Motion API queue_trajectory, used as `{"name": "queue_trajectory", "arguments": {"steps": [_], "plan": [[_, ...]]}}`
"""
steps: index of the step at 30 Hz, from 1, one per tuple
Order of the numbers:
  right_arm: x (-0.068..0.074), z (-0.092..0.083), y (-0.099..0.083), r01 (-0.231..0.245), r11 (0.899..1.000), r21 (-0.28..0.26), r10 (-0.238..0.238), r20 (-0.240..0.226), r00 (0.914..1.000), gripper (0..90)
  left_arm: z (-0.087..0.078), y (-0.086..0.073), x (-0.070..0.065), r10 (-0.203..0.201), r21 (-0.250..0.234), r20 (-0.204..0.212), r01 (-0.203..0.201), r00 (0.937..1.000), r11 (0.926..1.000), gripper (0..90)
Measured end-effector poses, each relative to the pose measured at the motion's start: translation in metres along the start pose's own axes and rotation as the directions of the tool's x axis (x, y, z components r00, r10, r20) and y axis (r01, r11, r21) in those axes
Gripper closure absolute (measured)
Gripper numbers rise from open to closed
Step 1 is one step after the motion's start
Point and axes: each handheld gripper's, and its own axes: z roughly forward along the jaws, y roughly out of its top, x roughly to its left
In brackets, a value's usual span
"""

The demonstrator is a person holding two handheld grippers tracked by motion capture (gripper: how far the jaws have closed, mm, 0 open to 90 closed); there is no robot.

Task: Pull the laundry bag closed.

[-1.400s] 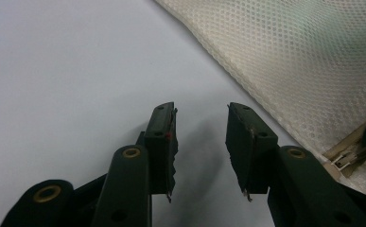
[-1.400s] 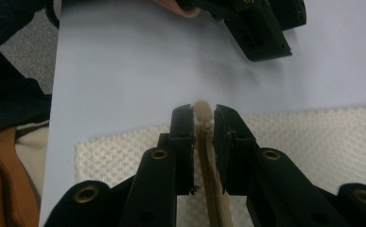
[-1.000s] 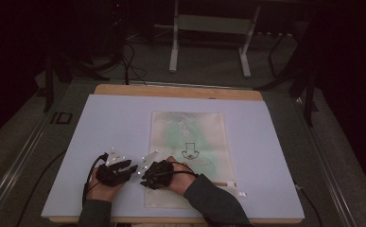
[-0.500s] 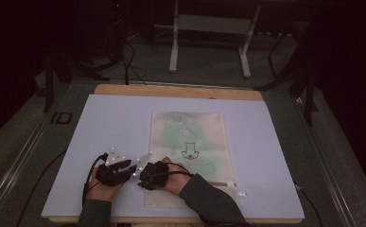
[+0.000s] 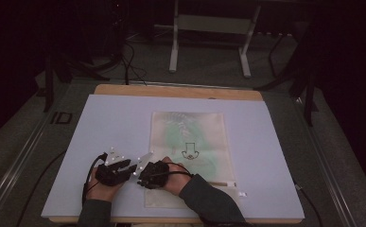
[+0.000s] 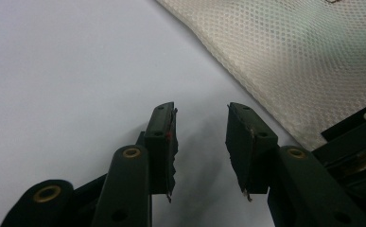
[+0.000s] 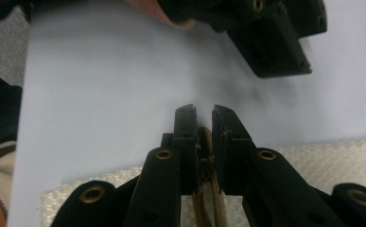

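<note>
A cream mesh bag with a green tint and a small black print lies flat on the white table. At its near left corner my right gripper points left. Its jaws have just been closing and now pinch the tan zipper pull between them, as the right gripper view shows. My left gripper rests just left of it, tips toward the bag. It stands open over bare table, with nothing between its pads and the mesh beyond them.
The two grippers almost touch; the left one sits just ahead of the right jaws. A small white tag lies near the bag's near right corner. Beyond the table's wooden far edge, a metal stand and cables sit on the floor.
</note>
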Motion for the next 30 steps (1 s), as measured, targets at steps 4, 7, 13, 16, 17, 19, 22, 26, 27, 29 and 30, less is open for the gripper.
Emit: {"name": "queue_trajectory", "arguments": {"steps": [4,7,13,16,17,19,22,26,27,29,30], "plan": [[0.0,-0.007,0.001,-0.008,0.999,-0.031,0.008,-0.001,1.0,80.9,-0.001,0.0,0.001,-0.005,-0.004,-0.002,0.005,1.0,1.0,62.1],[-0.002,-0.014,-0.001,-0.013,0.999,-0.049,0.013,-0.001,0.9999,81.0,-0.001,0.0,0.001,-0.005,-0.002,0.0,0.005,1.0,1.0,62.2],[-0.002,-0.024,-0.006,-0.019,0.998,-0.062,0.019,-0.001,0.9998,81.0,0.0,0.0,0.0,-0.004,-0.001,-0.001,0.004,1.0,1.0,62.1],[-0.001,-0.029,-0.01,-0.017,0.998,-0.064,0.017,0.004,0.9998,81.0,0.0,0.0,0.0,-0.003,0.0,0.001,0.003,1.0,1.0,62.1],[-0.001,-0.03,-0.012,-0.01,0.998,-0.063,0.01,0.007,0.9999,81.0,0.0,0.0,0.0,-0.002,0.001,0.001,0.002,1.0,1.0,62.0],[-0.001,-0.032,-0.017,-0.016,0.998,-0.062,0.017,0.005,0.9998,81.0,0.0,0.0,0.0,-0.001,0.003,0.0,0.001,1.0,1.0,62.1],[-0.001,-0.032,-0.023,-0.018,0.998,-0.053,0.018,0.005,0.9998,80.9,0.0,0.0,-0.001,0.002,0.004,0.001,-0.002,1.0,1.0,62.0],[-0.002,-0.031,-0.026,-0.031,0.999,-0.044,0.031,-0.002,0.9995,80.8,0.001,0.0,-0.001,0.005,0.005,0.002,-0.005,1.0,1.0,61.7],[-0.002,-0.031,-0.027,-0.03,0.999,-0.044,0.03,-0.004,0.9996,80.8,0.001,0.0,-0.001,0.006,0.007,0.005,-0.006,1.0,1.0,61.7],[-0.003,-0.031,-0.028,-0.028,0.999,-0.039,0.027,-0.008,0.9996,80.7,0.001,0.0,-0.002,0.006,0.008,0.006,-0.006,1.0,0.9999,61.7],[-0.003,-0.03,-0.028,-0.032,0.999,-0.037,0.031,-0.011,0.9995,80.7,0.001,0.0,-0.002,0.006,0.008,0.006,-0.006,1.0,0.9999,61.7]]}}
